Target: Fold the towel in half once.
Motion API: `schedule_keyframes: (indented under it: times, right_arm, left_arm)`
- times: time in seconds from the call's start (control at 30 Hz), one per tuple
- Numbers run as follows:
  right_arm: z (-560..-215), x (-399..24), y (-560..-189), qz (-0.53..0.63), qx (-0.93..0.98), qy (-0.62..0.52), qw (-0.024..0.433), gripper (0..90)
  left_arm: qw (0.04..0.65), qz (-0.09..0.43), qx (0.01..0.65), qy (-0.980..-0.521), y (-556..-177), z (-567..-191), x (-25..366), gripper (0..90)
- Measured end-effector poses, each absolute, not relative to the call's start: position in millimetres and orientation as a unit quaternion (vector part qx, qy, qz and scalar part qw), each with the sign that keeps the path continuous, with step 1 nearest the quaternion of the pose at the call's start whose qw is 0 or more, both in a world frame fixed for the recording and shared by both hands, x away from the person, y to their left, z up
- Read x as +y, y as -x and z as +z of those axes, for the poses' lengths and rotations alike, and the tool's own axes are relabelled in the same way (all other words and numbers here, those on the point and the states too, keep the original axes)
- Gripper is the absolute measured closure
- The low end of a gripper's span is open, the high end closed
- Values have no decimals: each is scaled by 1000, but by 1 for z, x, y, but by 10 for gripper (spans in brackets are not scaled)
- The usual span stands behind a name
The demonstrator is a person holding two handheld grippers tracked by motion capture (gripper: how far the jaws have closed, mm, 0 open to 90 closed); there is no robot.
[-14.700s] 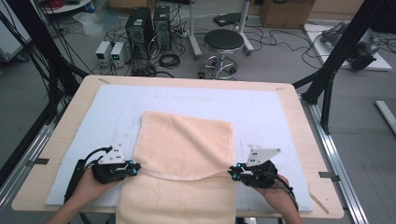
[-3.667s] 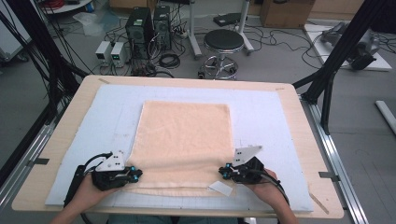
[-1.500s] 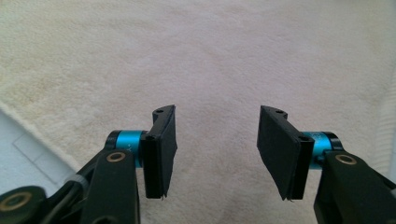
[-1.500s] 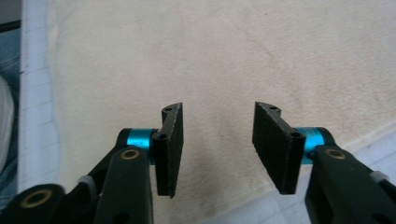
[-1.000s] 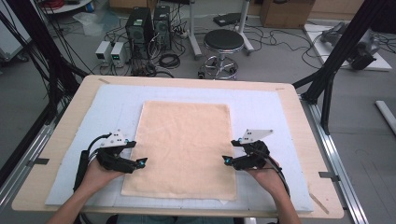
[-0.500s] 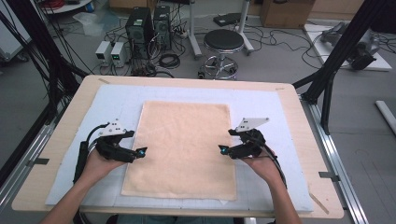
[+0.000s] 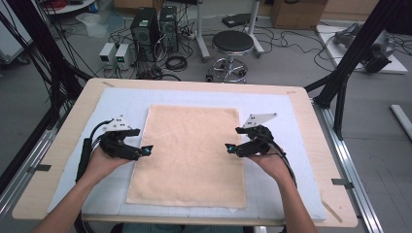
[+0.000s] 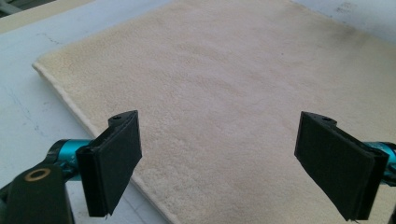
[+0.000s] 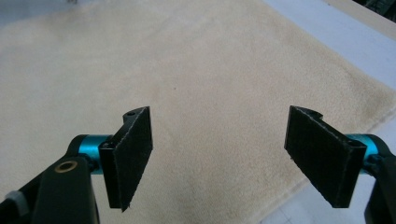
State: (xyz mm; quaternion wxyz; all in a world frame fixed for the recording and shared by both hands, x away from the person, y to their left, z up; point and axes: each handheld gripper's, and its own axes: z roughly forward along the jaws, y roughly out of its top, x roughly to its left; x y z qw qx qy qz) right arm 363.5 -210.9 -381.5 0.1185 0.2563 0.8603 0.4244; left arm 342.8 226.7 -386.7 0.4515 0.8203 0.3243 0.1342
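A beige towel (image 7: 189, 155) lies spread flat on the white mat (image 7: 121, 97) in the middle of the table. My left gripper (image 7: 148, 149) hovers over the towel's left edge, pointing inward, its jaws open and empty. My right gripper (image 7: 228, 146) hovers over the right edge, facing the left one; its jaws have just been opening and nothing is between them. In the left gripper view the gripper (image 8: 229, 163) looks across the towel (image 8: 224, 70) from just above it. In the right gripper view the gripper (image 9: 229, 156) stands wide over the towel (image 9: 187, 60).
The wooden table (image 7: 311, 121) shows as a border around the mat. Behind it on the floor are a round stool (image 7: 233, 43), computer cases (image 7: 155, 24) and cables. Black frame posts (image 7: 350, 63) stand at the right and left.
Both hands have moved away from the near edge along the towel's sides and risen a little. The towel, earlier hanging over the front edge, lies flat and still.
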Motion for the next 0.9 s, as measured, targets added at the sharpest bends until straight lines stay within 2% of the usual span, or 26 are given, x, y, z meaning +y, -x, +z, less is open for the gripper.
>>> schedule_keyframes:
  times: [0.33,0.63,0.77,0.9]
  right_arm:
    - [-377,-212,-378,417,863,-262,114,232]
    - [-357,-215,-414,398,863,-279,135,234]
    - [-360,-217,-424,402,857,-289,140,237]
    - [-365,-216,-428,394,860,-292,139,237]
  left_arm:
    - [446,134,335,-819,-368,-380,230,188]
    - [446,136,367,-805,-406,-365,240,208]
    - [443,150,375,-800,-415,-363,242,210]
    - [440,143,376,-803,-417,-367,240,210]
